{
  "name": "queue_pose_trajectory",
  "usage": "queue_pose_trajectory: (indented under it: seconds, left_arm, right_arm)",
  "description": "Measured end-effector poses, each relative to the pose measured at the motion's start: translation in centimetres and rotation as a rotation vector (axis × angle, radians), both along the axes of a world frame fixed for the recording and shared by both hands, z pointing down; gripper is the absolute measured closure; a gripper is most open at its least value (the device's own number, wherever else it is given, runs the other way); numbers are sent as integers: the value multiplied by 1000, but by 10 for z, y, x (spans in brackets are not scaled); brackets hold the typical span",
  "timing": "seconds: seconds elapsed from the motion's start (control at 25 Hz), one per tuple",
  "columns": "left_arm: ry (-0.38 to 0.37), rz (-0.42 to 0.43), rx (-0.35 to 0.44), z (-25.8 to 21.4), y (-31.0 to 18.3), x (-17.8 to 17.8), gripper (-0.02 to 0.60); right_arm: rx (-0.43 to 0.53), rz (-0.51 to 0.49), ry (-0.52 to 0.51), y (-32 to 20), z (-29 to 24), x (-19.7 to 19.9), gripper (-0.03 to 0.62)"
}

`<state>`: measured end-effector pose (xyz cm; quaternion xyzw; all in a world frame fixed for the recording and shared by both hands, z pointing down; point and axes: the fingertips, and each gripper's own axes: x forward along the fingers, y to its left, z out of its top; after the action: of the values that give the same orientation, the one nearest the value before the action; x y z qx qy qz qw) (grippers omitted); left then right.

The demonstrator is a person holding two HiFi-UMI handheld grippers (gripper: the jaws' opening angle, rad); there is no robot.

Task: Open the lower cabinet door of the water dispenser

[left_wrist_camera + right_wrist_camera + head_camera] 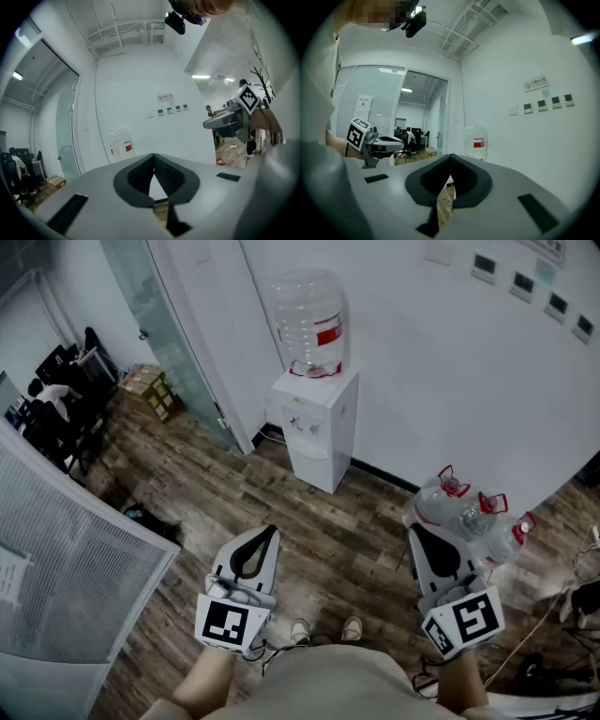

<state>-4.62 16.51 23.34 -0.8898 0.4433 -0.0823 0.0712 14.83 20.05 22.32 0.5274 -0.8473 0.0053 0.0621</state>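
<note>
The white water dispenser (315, 424) stands against the far wall with a clear bottle (309, 322) on top. Its lower cabinet door (307, 463) looks closed. Both grippers hang well short of it over the wooden floor, pointing at it. My left gripper (271, 530) is shut with nothing in it, its jaws meeting at the tip (153, 155). Likewise, my right gripper (413, 532) is shut and empty (450, 156). The bottle shows small and distant in the left gripper view (120, 145) and in the right gripper view (476, 139); the dispenser body is hidden behind the jaws.
Several empty water bottles (466, 513) lie on the floor right of the dispenser. A glass door (157, 326) and cardboard boxes (150, 390) are to its left. A blinds partition (66, 554) stands at near left. Cables (562, 606) trail at near right.
</note>
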Motion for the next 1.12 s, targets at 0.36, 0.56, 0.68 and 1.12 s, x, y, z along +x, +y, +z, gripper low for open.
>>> queue_pose_trajectory:
  seconds: [0.36,0.56,0.68,1.12]
  left_arm:
    - [-9,-7,-12,12,0,23,575]
    - [-18,-18,-12,11,2,42,575]
    - [-15,-46,-5,8,2,51,575]
    - [-58,-60,6,22,11,70,575]
  right_arm:
    - [-10,-8,-47,1,15,27,588]
    - [-15,-13,-42,0,17,45,588]
    - [-30,-18,-39,1,24,59,588]
    - [-61,-66,-56,-9,49,67,588]
